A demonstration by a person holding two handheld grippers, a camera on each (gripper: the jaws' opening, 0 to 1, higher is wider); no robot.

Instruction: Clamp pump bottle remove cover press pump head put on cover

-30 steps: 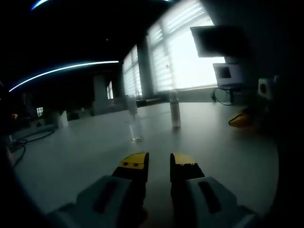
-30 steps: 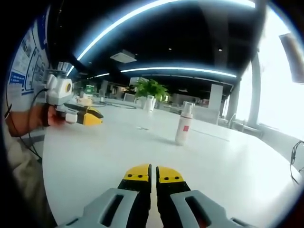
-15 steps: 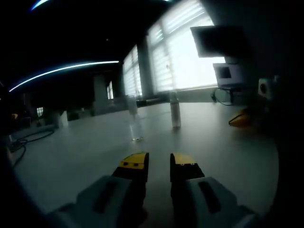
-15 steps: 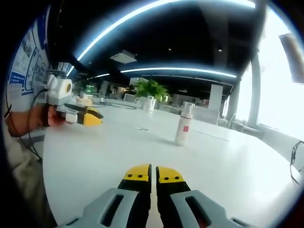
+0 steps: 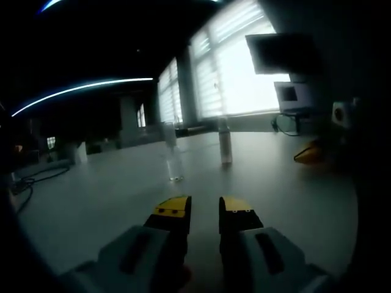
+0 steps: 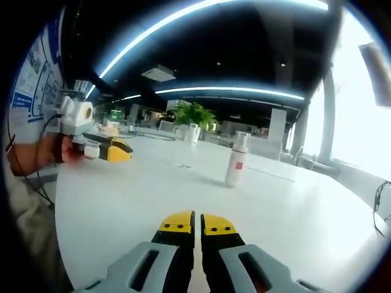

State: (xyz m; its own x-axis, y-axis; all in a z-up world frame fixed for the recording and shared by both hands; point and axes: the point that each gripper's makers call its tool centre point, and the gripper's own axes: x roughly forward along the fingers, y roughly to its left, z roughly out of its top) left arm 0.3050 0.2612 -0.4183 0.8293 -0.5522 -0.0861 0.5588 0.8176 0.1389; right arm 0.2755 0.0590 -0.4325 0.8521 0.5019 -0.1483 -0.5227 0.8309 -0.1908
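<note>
Two grippers hold nothing: the right gripper [image 6: 197,223], jaws together, faces the upright bottle [image 6: 236,159] standing mid-worktop [image 6: 305,220] ahead and slightly right, while the left gripper [image 5: 204,206], jaws slightly apart, looks no nearer to it.

A potted plant [image 6: 193,114] stands far back on the white tabletop [image 6: 293,220]; a monitor [image 5: 281,53] hangs, apparently, beside bright blinds [image 5: 235,67].
</note>
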